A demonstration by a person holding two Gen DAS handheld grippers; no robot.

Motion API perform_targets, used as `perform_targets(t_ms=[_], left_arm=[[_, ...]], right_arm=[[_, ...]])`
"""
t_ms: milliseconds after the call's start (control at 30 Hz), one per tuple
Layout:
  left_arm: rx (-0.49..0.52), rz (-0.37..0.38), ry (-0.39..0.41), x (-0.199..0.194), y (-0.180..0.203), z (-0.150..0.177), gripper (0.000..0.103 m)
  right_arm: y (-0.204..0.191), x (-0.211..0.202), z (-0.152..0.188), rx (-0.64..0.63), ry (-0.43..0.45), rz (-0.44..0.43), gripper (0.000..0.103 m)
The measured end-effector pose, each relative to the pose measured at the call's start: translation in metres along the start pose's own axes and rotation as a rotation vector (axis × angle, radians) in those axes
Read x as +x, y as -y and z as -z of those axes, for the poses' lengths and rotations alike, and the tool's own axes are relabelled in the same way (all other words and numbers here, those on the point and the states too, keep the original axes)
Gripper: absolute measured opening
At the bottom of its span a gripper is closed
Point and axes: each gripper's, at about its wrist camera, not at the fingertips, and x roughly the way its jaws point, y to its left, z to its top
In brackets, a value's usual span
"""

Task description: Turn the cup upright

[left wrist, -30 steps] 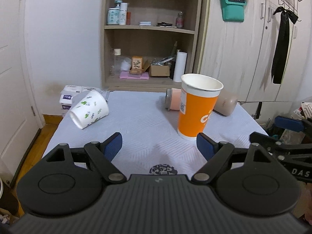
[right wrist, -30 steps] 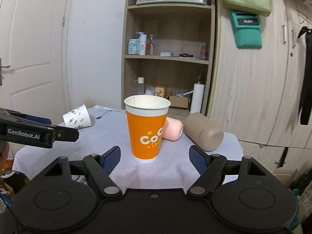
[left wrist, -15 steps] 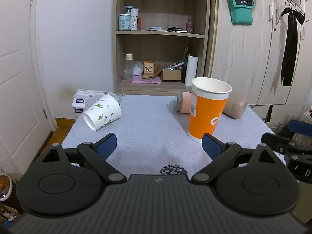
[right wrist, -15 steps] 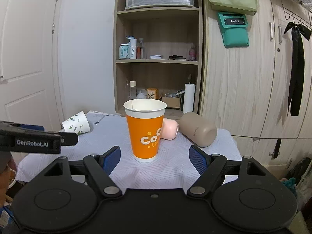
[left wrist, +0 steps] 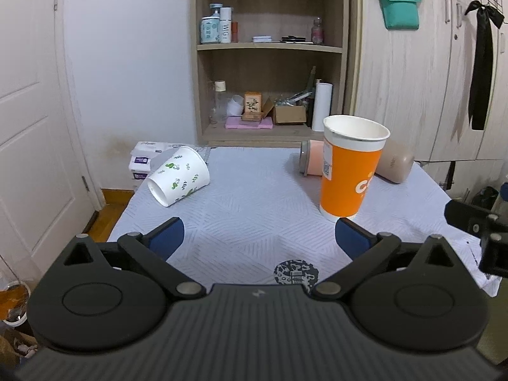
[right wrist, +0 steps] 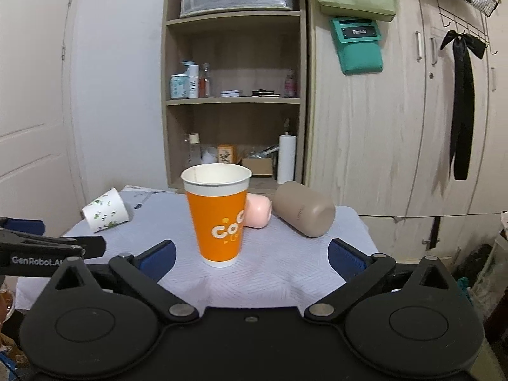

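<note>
Both tongs gape wide, gripping nothing: the left gripper (left wrist: 258, 235) and right gripper (right wrist: 250, 258). The orange cup (right wrist: 217, 214) stands upright just ahead of the right one; the leaf-printed cup (left wrist: 178, 176) lies sideways ahead-left of the left gripper.

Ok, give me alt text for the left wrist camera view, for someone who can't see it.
The open left gripper faces a cloth-covered table where an orange paper cup stands upright, while a white leaf-print cup, a pink cup and a beige cup lie on their sides. A wooden shelf stands behind.
</note>
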Motion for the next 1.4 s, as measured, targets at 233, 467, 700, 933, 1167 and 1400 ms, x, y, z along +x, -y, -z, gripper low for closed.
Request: perform_targets(t_ms=[233,467,700,933,1167,1400], left_arm=[[-0.013,-0.017,0.036,-0.0068,-0.0026,-0.0004,0.103],[0.02,-0.031,0.066,-0.0068,0.0008,0.003,0.103],[0.034,-0.045,0.07,-0.0052,0.0026,0.0044,0.103],[0.039,-0.061,0.069,-0.0041,0.0,0.0069,0.103],[0.042,-0.062,0.068,-0.0046,0.0001,0.0075,0.103],[0.033,-0.052,0.019,-0.0004,-0.0036,0.0079,0.103]], right_arm=[[0.0036,-0.002,-0.0013,0.018,0.008,0.017,0.103],[0.0063,-0.0012,0.0003,0.02,0.009,0.035,0.103],[0.0059,0.0004,0.0018,0.015,0.008,0.039,0.103],[0.0059,0.0007,0.0025,0.013,0.007,0.041,0.103],[0.0044,-0.0001,0.0028,0.005,0.009,0.041,0.103],[0.0041,-0.0004,0.0029,0.003,0.009,0.04,0.103]])
